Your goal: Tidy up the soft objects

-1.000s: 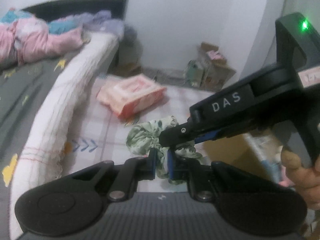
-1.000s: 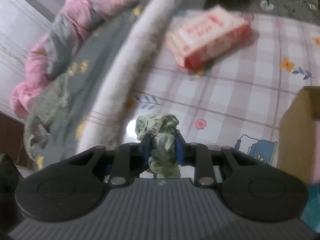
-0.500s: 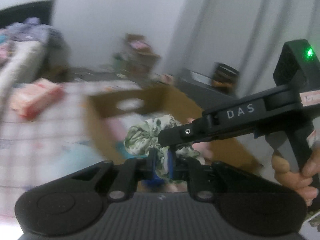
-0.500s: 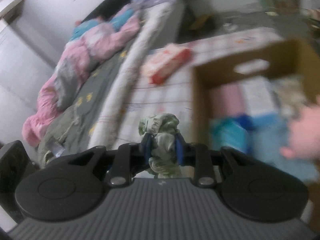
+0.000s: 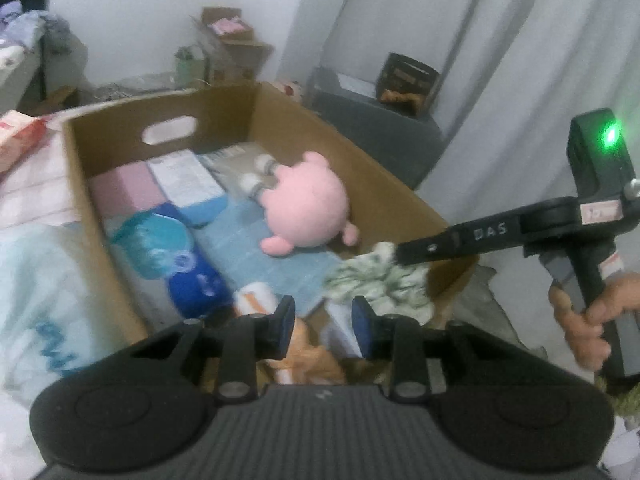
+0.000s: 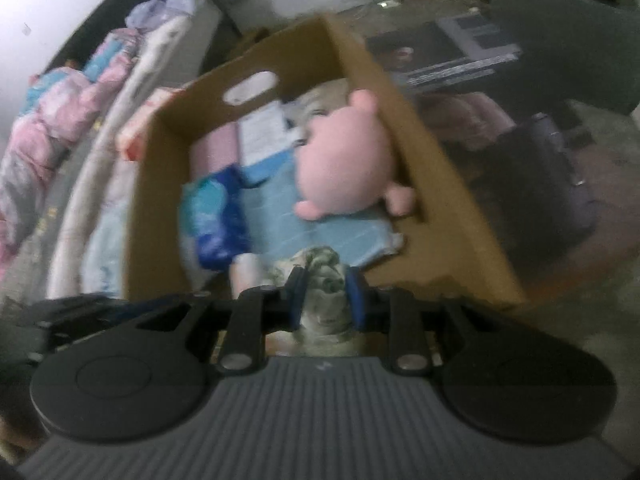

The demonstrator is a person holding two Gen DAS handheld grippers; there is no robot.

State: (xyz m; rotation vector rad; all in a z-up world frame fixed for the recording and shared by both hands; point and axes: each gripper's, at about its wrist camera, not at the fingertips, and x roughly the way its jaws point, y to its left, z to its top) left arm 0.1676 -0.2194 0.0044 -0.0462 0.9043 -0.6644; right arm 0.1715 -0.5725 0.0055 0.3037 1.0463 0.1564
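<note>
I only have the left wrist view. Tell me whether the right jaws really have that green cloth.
Observer: Yes. The right wrist view shows the green floral cloth pinched between both blue pads of the right gripper.
Operator: Report what lies right of the box.
Observer: A dark bag sits on the floor, close beside the wall of the cardboard box.
Operator: Now the other side, past the box.
Observer: A bed, with crumpled pink bedding heaped on it.
</note>
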